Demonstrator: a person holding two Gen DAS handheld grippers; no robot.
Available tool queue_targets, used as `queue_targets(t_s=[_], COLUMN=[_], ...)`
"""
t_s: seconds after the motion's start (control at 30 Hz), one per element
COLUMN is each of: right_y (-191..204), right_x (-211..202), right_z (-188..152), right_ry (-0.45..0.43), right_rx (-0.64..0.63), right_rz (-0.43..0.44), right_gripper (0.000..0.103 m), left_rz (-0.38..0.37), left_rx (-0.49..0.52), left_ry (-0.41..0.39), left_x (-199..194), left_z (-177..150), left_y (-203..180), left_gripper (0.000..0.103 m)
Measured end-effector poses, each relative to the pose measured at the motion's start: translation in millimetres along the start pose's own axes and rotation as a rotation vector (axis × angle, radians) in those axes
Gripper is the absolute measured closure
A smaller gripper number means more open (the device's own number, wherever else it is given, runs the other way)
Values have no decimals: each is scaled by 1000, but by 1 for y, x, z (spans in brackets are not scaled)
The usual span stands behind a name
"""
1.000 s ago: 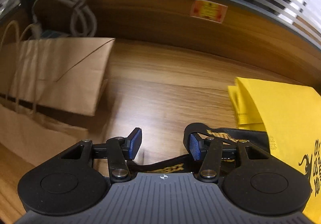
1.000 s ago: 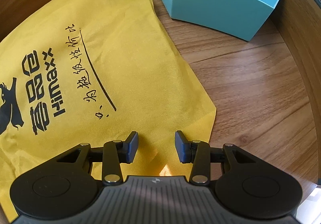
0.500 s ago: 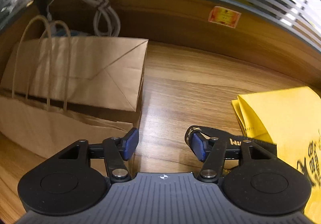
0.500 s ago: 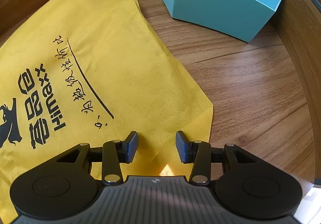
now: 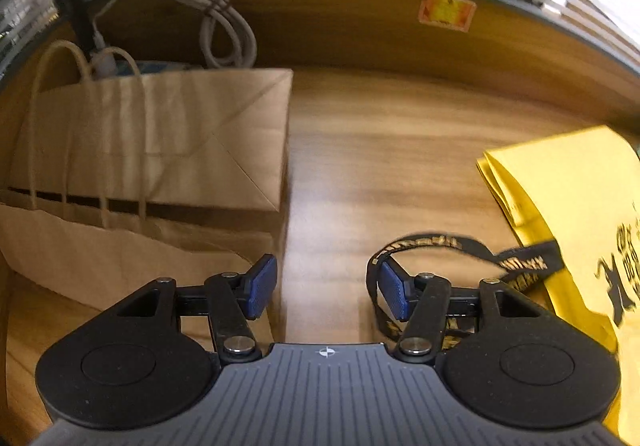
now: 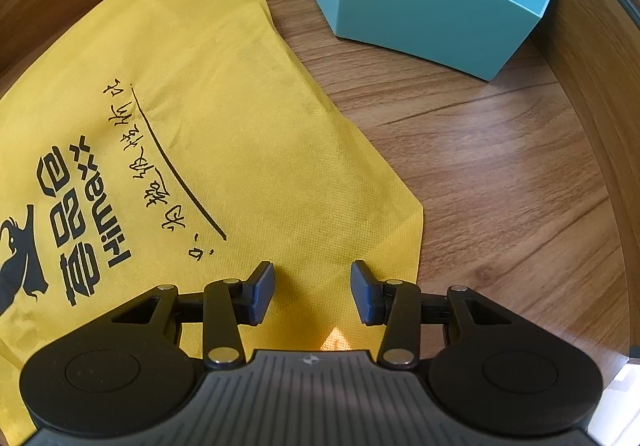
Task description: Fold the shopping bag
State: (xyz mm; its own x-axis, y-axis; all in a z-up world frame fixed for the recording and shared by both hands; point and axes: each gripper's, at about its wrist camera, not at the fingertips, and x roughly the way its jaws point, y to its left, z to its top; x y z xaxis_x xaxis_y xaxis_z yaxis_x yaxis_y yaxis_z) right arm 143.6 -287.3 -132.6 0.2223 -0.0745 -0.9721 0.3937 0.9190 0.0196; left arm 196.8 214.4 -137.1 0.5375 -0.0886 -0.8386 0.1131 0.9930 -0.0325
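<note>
Lying flat on the wooden table [image 6: 500, 182], the yellow shopping bag [image 6: 208, 118] carries black printed lettering and a handwritten line; its edge shows stacked layers in the left wrist view. Beyond the bag's far corner stands a light blue box [image 6: 432, 6], open-topped, with nothing visible inside. Well apart from the yellow bag lie two flattened brown paper bags [image 5: 160, 150] with string handles. The yellow bag's black handle strap [image 5: 440, 246] loops around one finger of the left gripper [image 5: 328, 288], whose jaws stand wide with nothing pinched. The right gripper [image 6: 313, 294] hovers above the yellow bag's near corner, jaws parted and empty.
</note>
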Motion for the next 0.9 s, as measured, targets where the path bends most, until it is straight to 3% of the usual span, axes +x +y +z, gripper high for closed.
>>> queue_targets(t_s=[0.47, 0.7, 0.9], right_y=[-4, -7, -7], right_x=[-2, -1, -2], right_z=[-1, 0, 1], right_ry=[-11, -9, -10], right_rx=[8, 6, 6], right_rz=[-7, -7, -11], right_gripper=[54, 54, 54], left_rz=[-46, 20, 50], left_rx=[40, 64, 82], left_ry=[94, 150, 167], left_x=[10, 33, 38], left_z=[-48, -48, -49], left_y=[-38, -52, -39], left_gripper=[43, 43, 42])
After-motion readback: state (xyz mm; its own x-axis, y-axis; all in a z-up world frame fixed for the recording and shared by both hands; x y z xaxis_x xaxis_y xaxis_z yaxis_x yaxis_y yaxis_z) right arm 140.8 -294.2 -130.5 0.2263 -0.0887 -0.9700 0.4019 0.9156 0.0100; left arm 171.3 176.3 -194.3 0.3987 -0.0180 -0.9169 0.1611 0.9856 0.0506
